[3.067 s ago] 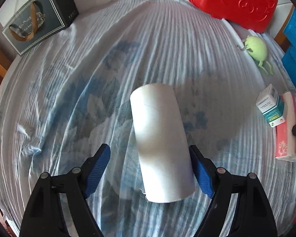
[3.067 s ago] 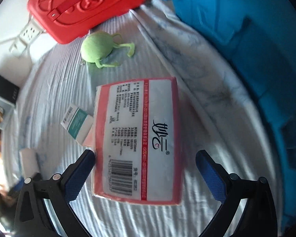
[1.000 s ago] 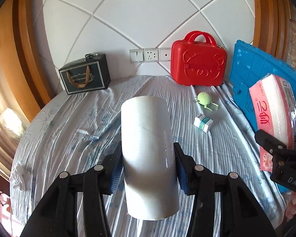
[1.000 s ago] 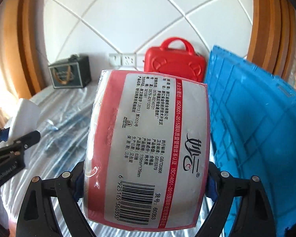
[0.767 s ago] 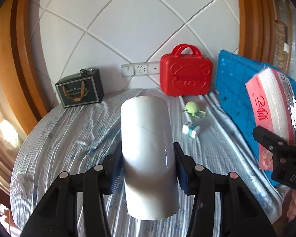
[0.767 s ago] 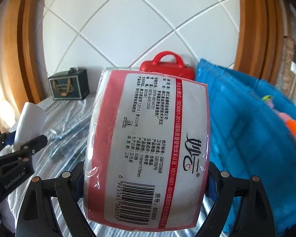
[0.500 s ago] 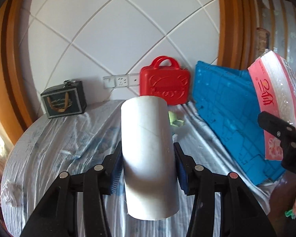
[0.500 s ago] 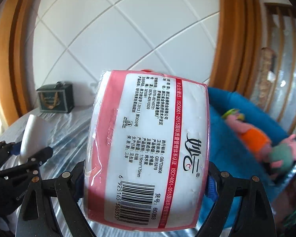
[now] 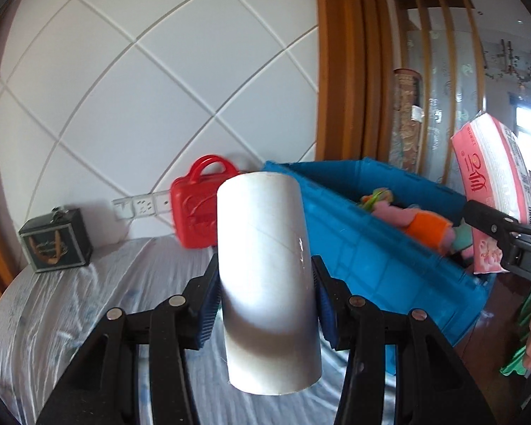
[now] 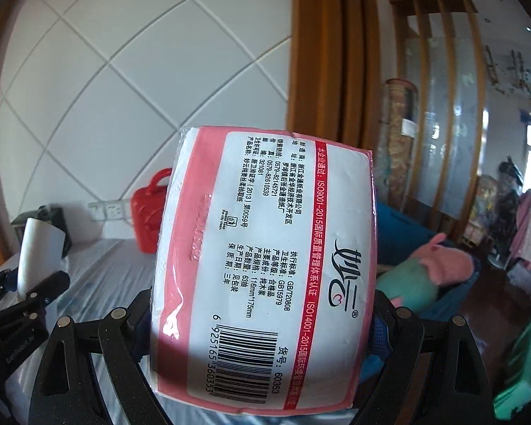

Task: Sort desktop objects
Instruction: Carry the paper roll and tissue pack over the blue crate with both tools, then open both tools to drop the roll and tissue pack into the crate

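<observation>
Tissue pack (image 10: 265, 276) and white tube (image 9: 267, 279) are both off the table, each carried toward the blue crate (image 9: 371, 248) that fills the centre right of the left wrist view. The right gripper (image 10: 262, 322) has its jaws spread wide and pressed on the two long sides of the pack. The left gripper (image 9: 265, 297) has its jaws much narrower, pinching the tube at its lower half.

To drop them well, I judge each load should be carried clear over the crate's near wall before the jaws let go, and lowered onto a free patch rather than onto the soft toys (image 9: 410, 216) already lying inside. The pack is soft and wrapped in film, so a light squeeze suffices. Letting go of one load at a time keeps the two grippers from knocking together.

In the left wrist view the tube's long axis runs up the frame, away from the camera and along the fingers, open end nearest. In the right wrist view the pack's long axis also runs up the frame, leaning slightly left, barcode end at the bottom.
</observation>
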A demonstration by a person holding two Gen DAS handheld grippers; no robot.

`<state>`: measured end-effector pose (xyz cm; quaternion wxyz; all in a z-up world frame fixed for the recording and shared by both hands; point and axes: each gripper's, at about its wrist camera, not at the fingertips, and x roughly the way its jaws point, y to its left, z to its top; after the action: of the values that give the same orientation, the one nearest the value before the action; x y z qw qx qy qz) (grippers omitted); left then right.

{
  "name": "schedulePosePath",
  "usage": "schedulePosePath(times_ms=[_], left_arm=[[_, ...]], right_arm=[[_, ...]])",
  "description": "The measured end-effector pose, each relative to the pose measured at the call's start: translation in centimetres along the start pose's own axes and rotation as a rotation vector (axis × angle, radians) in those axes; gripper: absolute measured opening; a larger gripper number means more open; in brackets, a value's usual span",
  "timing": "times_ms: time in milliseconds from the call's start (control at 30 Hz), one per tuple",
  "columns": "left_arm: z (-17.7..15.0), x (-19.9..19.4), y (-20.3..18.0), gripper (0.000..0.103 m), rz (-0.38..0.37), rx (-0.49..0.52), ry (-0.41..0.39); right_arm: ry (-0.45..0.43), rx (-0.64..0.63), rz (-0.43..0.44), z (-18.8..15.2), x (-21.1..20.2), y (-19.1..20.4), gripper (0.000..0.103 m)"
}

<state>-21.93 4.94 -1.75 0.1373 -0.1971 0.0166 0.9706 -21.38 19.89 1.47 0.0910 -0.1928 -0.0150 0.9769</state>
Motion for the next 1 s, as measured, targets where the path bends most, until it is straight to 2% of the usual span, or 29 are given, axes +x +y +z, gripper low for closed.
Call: schedulePosePath(times_ms=[100,300,433,533,633,767,833,900,1000], left_arm=[[1.8,1.3,-4.2,0.047,-0.038,0.011,-0.020],[5.4,4.5,-15.0,0.047,-0.062,0.030,-0.041],[6.7,7.8,-21.8,0.047,-0.039,0.041,0.029],[6.2,10.1,-25.1,0.047,0.004,0.058,0.097],[5.5,12.2,-27.0,0.047,0.065,0.066,0.159],[4.7,12.2,-27.5,0.047,0.108,0.055,0.177],[4.7,11.9,-27.7,0.052,0.140,0.068,0.170],[4.9,11.5,-27.8,0.063,0.156,0.064,0.156],[5.0,11.1,-27.7,0.066,0.172,0.058,0.142]], right_arm=[[-0.005,0.013,-0.017,1.0,1.2,-4.4,0.091],[-0.010,0.007,-0.020,2.7,5.9,-13.4,0.091],[0.046,-0.007,0.020,2.9,9.9,-17.7,0.091],[0.083,-0.024,0.067,2.5,12.3,-19.7,0.091],[0.127,-0.033,0.115,1.7,14.4,-21.1,0.091],[0.163,-0.059,0.161,0.7,16.1,-21.4,0.091],[0.173,-0.073,0.165,0.6,16.6,-21.6,0.091],[0.173,-0.075,0.181,0.6,16.8,-21.9,0.093],[0.158,-0.075,0.195,0.5,16.5,-21.8,0.097]])
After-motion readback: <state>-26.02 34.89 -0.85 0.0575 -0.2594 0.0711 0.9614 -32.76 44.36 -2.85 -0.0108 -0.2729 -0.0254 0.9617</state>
